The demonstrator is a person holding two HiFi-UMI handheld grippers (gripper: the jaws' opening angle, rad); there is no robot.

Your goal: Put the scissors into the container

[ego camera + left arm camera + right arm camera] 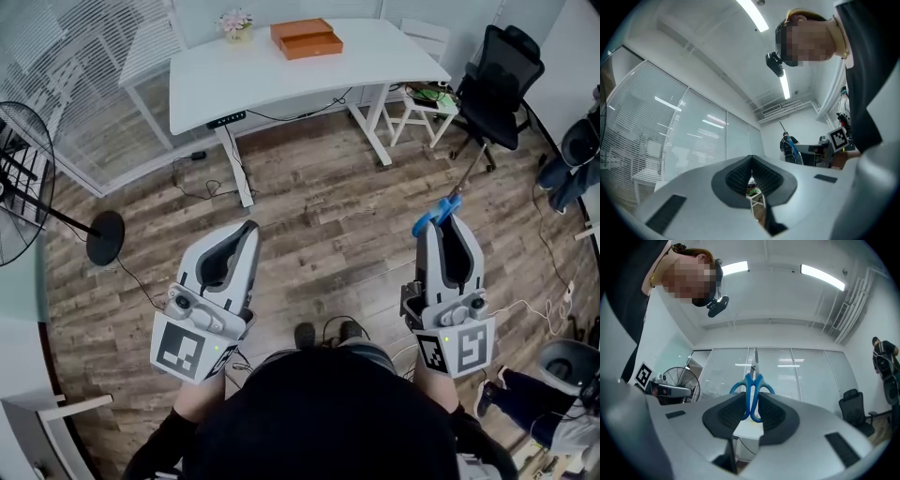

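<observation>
My right gripper (449, 221) is shut on the blue-handled scissors (439, 216), held in the air above the wooden floor. In the right gripper view the blue handles (752, 383) sit between the two dark pads, and the metal blades point up and away from the gripper (753, 398). My left gripper (247, 231) hangs beside it at the left, shut with nothing in it; in its own view the pads meet at the tips (751, 161). An orange box-like container (307, 38) lies on the white desk (281, 80) across the floor, far ahead of both grippers.
A small flower pot (235, 23) stands on the desk's far left. A standing fan (21, 183) is at the left, a black office chair (502, 80) and a white stool (422, 103) at the right. Cables run over the floor. People's legs (570, 161) show at the right edge.
</observation>
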